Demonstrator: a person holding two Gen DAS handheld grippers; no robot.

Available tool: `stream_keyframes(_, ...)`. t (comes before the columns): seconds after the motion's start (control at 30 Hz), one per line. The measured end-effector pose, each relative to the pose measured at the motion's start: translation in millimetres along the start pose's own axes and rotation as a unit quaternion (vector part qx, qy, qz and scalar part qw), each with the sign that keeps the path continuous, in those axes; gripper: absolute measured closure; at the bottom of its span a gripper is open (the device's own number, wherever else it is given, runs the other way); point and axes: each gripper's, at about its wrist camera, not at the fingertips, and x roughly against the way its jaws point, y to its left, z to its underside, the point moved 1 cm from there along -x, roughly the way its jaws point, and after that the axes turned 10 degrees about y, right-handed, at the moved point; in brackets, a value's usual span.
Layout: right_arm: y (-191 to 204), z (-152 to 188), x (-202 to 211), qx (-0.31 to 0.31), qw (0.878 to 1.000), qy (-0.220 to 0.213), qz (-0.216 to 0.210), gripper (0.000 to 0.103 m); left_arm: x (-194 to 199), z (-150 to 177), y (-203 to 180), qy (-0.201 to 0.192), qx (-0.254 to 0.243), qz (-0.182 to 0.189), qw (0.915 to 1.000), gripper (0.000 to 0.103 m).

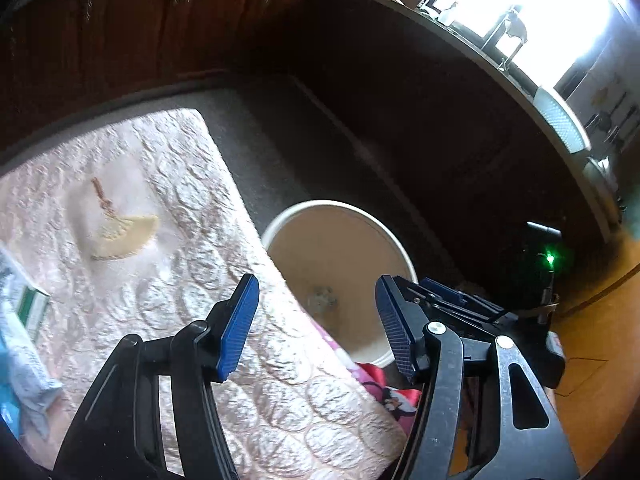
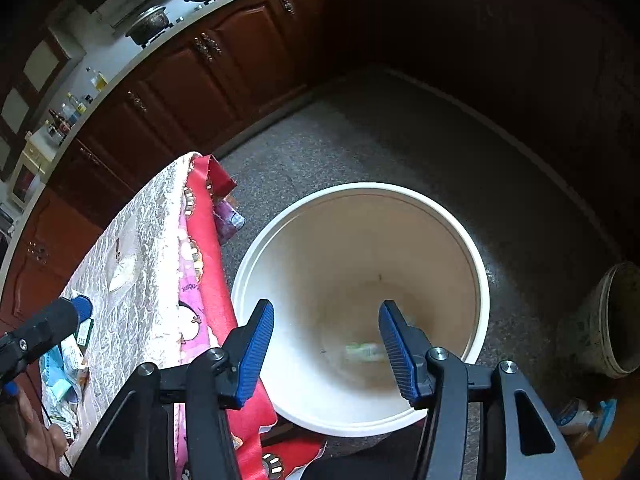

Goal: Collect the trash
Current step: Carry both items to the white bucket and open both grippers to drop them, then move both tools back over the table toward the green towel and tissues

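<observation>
Two claws, both open and holding nothing.
My right claw point(image 2: 326, 338) hangs over the white bucket point(image 2: 478, 264) on the floor; green trash point(image 2: 360, 351) lies inside. My left claw point(image 1: 316, 322) is above the counter point(image 1: 168, 184) edge.

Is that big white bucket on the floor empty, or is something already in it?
Not empty. The white bucket stands upright and mostly bare inside, but a small blurred greenish-white piece lies near its bottom. What it is, I cannot tell.
</observation>
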Motion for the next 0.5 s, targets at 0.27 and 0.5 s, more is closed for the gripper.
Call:
stream_keyframes(0.27, 12.0, 7.4, 7.2, 0.017, 1.0, -0.01, 0.008, 0.048, 12.8, 13.5, 7.8, -0.018, -0.018, -0.051, 0.9984, 0.044)
stream_keyframes(0.5, 21.9, 11.2, 18.2, 0.029, 0.999, -0.029, 0.015, 0.039, 26.9, 18.1, 13.8, -0.036, -0.023, -0.076, 0.9962, 0.044)
